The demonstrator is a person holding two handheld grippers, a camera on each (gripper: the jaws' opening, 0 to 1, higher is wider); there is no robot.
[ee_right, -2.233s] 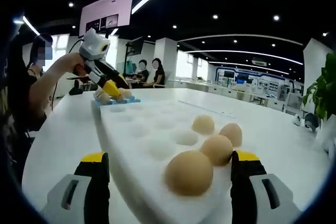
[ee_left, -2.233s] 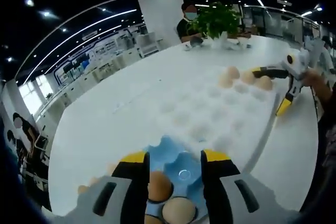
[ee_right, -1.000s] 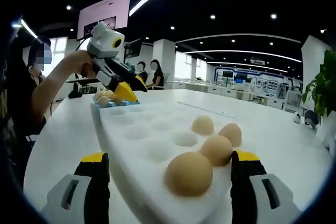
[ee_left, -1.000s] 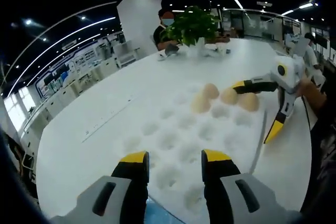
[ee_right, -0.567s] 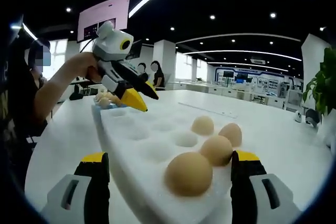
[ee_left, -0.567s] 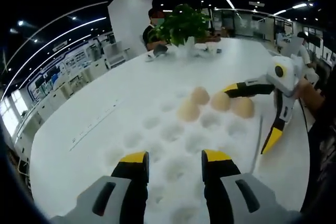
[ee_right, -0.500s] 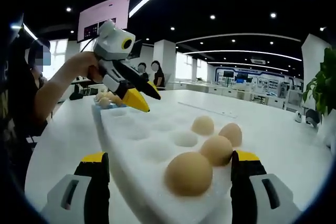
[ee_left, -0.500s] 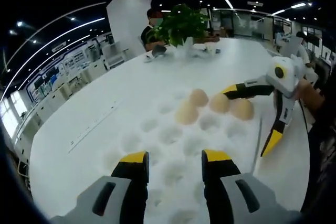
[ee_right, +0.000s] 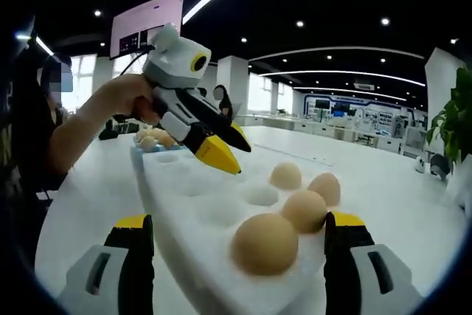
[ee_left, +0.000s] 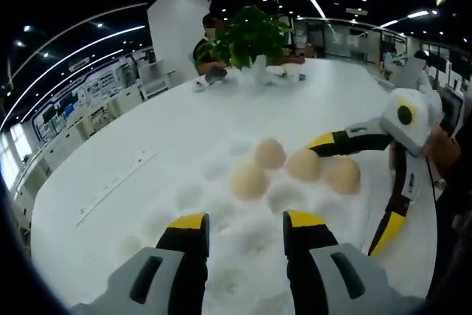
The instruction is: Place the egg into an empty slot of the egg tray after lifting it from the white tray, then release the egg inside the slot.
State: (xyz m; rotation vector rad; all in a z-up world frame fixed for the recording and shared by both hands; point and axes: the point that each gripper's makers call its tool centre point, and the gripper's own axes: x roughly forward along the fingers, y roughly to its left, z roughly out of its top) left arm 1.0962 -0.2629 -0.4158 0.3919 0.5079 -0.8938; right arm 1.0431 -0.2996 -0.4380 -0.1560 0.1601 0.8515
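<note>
1. Nearest in the right gripper view, the right claw stands spread wide, straddling the white tray and the closest egg.
2. Likely fragile, smooth and light, that egg wants a gentle hold across its widest middle.
3. Farther along, the left claw hovers over vacant hollows, parted and carrying nothing.
4. Beyond, the blue egg tray sits at the far end of the tabletop, already holding eggs.

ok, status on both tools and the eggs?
Left tool open, empty, over the white tray. Right tool open, straddling the tray's end by the nearest egg. Four eggs in the white tray, none gripped. Path unobstructed.
</note>
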